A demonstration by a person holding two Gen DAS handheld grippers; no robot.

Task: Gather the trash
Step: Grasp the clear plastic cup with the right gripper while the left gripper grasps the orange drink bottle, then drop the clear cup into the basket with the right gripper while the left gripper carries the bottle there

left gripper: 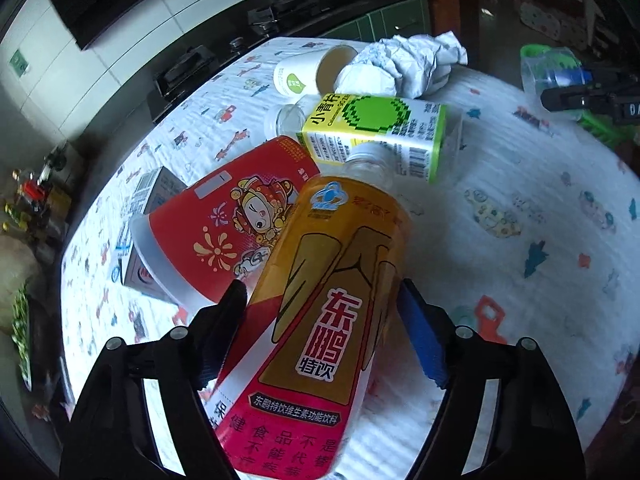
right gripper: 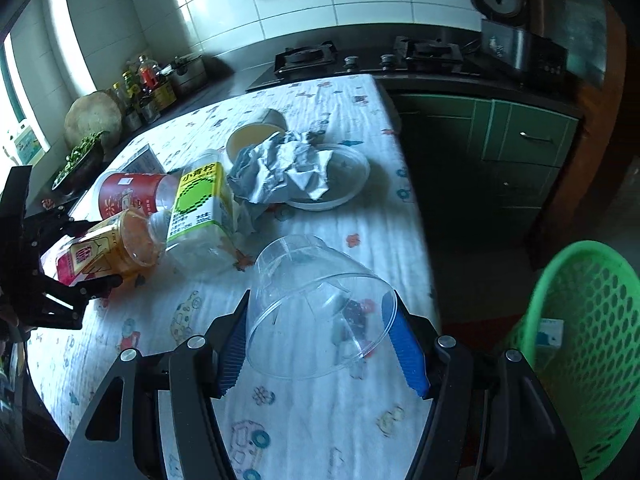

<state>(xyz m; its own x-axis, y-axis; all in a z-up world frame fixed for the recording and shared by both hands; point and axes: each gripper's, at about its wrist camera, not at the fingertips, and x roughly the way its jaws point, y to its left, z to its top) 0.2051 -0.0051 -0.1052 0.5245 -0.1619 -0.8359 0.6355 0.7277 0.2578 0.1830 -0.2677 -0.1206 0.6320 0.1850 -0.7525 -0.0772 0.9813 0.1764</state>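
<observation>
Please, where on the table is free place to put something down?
Free cloth lies at the near end of the table, behind the clear cup. The middle is crowded: carton, red cup, crumpled paper, bowl.

White tiled wall [right gripper: 360, 12] fills the upper centre of the right wrist view. Below it, a dark counter carries a gas hob [right gripper: 372, 58]. Green cabinets [right gripper: 520, 136] stand at middle right. A window [right gripper: 16, 92] at the far left edge admits daylight. The table is covered by a white cartoon-print cloth [right gripper: 320, 420]. The floor [right gripper: 480, 280] at right lies in shadow.
</observation>
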